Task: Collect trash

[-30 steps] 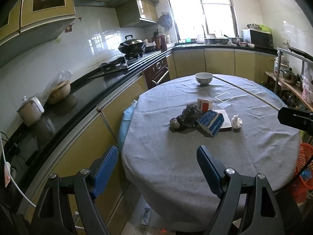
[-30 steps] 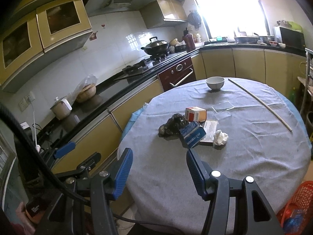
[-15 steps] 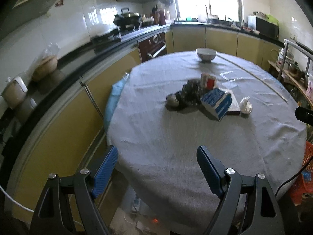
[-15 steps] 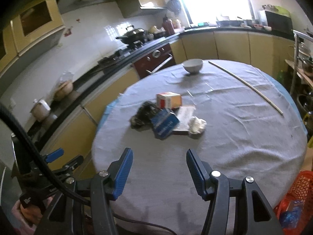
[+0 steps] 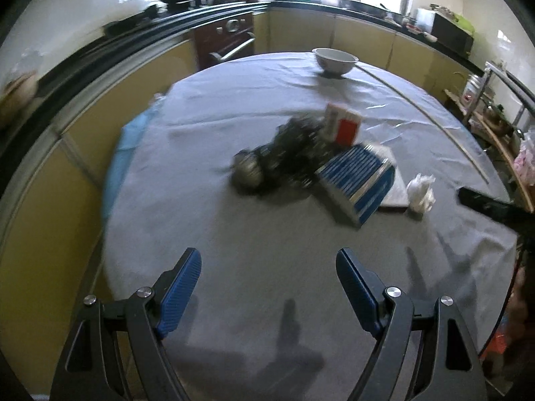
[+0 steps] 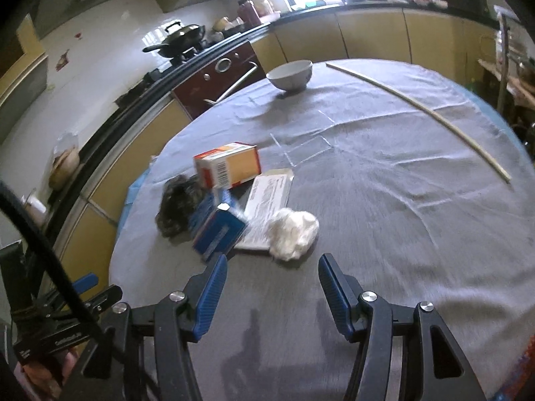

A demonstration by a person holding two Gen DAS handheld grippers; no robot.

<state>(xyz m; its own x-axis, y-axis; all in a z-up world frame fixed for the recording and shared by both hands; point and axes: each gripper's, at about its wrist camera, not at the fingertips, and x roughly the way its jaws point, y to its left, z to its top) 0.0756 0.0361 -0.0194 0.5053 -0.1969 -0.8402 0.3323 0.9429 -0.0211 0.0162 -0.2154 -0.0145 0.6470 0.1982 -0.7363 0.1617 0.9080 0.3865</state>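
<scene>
Closer now to the trash heap than half a second ago, both tools, each lower over the grey-clothed round surface (image 6: 401, 200). Left tool (image 5: 267, 287): blue pads spread wide, nothing between them, hovering short of the pile. Right tool (image 6: 272, 287): likewise open and empty, just short of the crumpled white tissue (image 6: 292, 229).

Heap near the surface's middle, left to right: dark crumpled plastic wad (image 6: 179, 200); blue-and-white striped cardboard box (image 6: 217, 230), tilted against the wad; orange-and-white carton (image 6: 229, 165) behind it; flat white printed leaflet (image 6: 267, 200) under the box; tissue touching the leaflet's near corner. Farther back, white ceramic bowl (image 6: 291, 73); to the right, long thin pale wooden stick (image 6: 424, 112).
</scene>
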